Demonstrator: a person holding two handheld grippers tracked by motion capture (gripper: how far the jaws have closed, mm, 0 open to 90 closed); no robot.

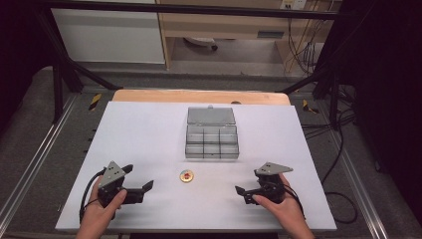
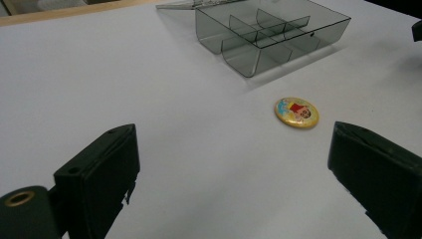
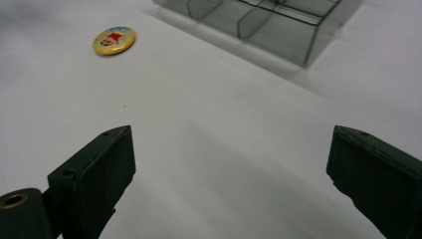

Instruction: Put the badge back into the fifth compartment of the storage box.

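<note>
One round badge point(image 1: 186, 176), face up

Even, soft overhead light falls on the white bench point(image 1: 149, 129), which reads bright and slightly washed out, while the room around it sinks into deep darkness. The high view is a little soft and grainy. In the left gripper view, the black jaws in the foreground are blurred; beyond them the badge point(image 2: 296, 112) is fairly sharp, and the clear box point(image 2: 268, 37) casts a faint grey shadow. Beyond the right gripper's jaws lie soft, diffuse shadows.
</note>
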